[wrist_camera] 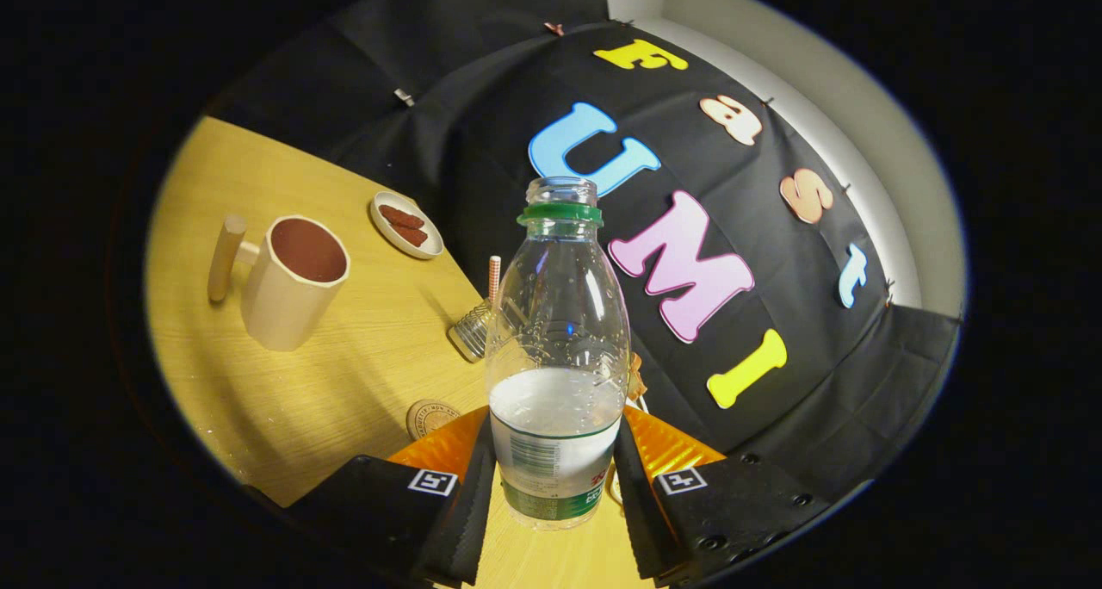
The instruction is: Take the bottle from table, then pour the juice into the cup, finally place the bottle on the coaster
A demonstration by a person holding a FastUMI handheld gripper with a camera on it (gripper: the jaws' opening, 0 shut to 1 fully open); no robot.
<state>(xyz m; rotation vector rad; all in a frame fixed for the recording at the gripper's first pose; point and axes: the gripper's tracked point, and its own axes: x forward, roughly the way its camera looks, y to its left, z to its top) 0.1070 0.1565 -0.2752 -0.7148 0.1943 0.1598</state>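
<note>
your gripper (555, 477) has its two fingers closed in against the lower body of the clear plastic bottle (557, 356), one on each side at the label band, so it looks clamped on the bottle. the bottle stands upright between the fingers, uncapped, green ring at the neck, whitish juice filling roughly the lower third. whether its base sits on the yellow wood-grain table (344, 374) or hangs just above it, you cannot tell.

the main risk is slip: the wall is smooth, thin and ribbed, likely to flex under squeeze, and the liquid will shift when you tilt. with no cap, any jerk on the way over could spill early.

the cream mug-shaped cup (288, 283) sits at ten o'clock from the bottle, well apart, with a peg handle and a dark reddish interior; its mouth is fairly narrow, so a fast tilt may overshoot. the round cork-like coaster (429, 417) lies just beside the left finger at nine o'clock. a small metal holder with a striped straw (482, 318) stands between bottle and cup and could be clipped.
</note>
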